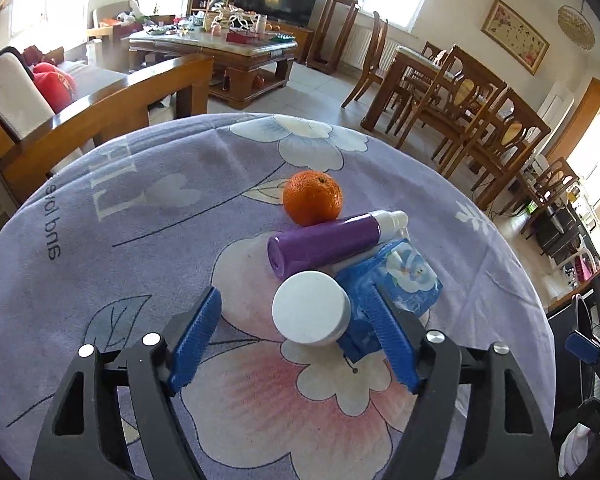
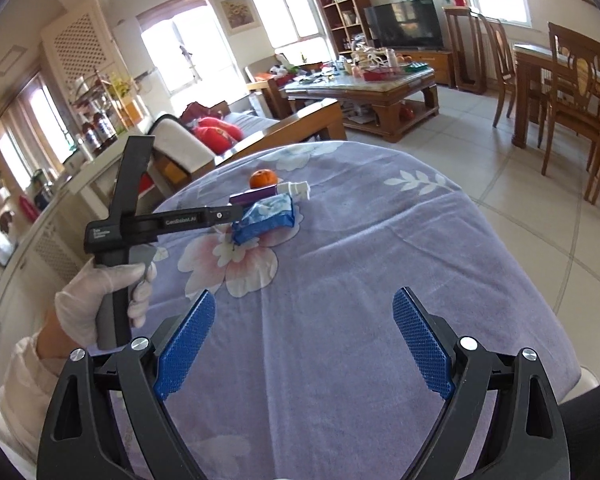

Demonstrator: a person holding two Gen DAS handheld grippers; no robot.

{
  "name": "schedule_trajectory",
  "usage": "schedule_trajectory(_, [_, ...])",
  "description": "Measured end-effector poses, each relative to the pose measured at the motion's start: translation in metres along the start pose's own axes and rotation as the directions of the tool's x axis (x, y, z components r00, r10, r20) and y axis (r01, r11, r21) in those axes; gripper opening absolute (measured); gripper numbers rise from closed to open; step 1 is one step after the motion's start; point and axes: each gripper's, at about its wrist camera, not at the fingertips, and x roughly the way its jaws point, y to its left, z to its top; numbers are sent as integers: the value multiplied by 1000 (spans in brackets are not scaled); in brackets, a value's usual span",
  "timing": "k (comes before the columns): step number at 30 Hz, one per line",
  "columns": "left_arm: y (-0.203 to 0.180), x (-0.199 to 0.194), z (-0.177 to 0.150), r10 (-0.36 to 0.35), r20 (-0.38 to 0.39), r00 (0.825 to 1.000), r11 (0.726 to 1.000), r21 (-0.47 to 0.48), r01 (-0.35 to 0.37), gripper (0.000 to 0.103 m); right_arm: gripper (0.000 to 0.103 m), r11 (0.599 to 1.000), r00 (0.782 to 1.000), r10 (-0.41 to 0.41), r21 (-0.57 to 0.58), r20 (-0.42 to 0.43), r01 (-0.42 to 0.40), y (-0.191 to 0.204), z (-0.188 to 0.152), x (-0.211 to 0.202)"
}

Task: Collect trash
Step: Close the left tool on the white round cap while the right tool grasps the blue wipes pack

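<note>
Left gripper [image 1: 296, 336] is spread wide, low over the lilac floral tablecloth [image 1: 148, 240] — nothing clamped. Between its blue pads [image 1: 194, 340] sits a white round lid or jar [image 1: 310, 308], nearer my right-side finger than the other; I can't tell if it touches either pad. Just behind the jar lies a blue tissue pack [image 1: 406, 276], crumpled at its near end, and my right-side finger overlaps that end. A purple bottle with a white pump cap [image 1: 328, 242] lies on its side, resting against the tissue pack and the jar. An orange [image 1: 313, 198] sits right behind the bottle, touching or nearly so. That whole cluster is on the pink flower print, near the middle of the table. Right gripper [image 2: 304, 344] is also fully apart and holds nothing, hovering over bare cloth at the near edge, well apart from the pile. From the right wrist view I see the left tool's black body and handle in my gloved left hand [image 2: 96, 300], its front end reaching the tissue pack [image 2: 266, 216]; the orange [image 2: 263, 179] and the bottle's white cap [image 2: 298, 190] show behind it — the jar is hidden there. Background: wooden coffee table [image 2: 380, 92], TV [image 2: 404, 24], dining chairs [image 2: 576, 92].
</note>
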Motion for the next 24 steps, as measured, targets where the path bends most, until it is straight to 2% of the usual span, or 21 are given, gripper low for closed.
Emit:
schedule_trajectory(2, [4, 1, 3, -8, 7, 1000, 1000, -4, 8, 70, 89, 1000, 1000, 3, -14, -11, -3, 2, 6, 9])
schedule_trajectory(7, [16, -2, 3, -11, 31, 999, 1000, -16, 12, 46, 89, 998, 999, 4, -60, -53, -7, 16, 24, 42])
schedule_trajectory(10, [19, -4, 2, -2, 36, 999, 1000, -11, 3, 36, 89, 996, 996, -9, -92, -84, 1, 24, 34, 66])
schedule_trajectory(13, [26, -7, 1, -26, 39, 999, 999, -28, 27, 36, 89, 991, 994, -33, -134, -101, 19, 34, 43, 88])
schedule_trajectory(17, [33, -11, -1, -19, 45, 999, 999, -34, 21, 36, 89, 984, 987, -66, -176, -148, 39, 44, 53, 121])
schedule_trajectory(24, [56, -25, 0, -32, 93, 995, 993, -109, 42, 36, 89, 967, 977, -116, -247, -177, 70, 58, 64, 162])
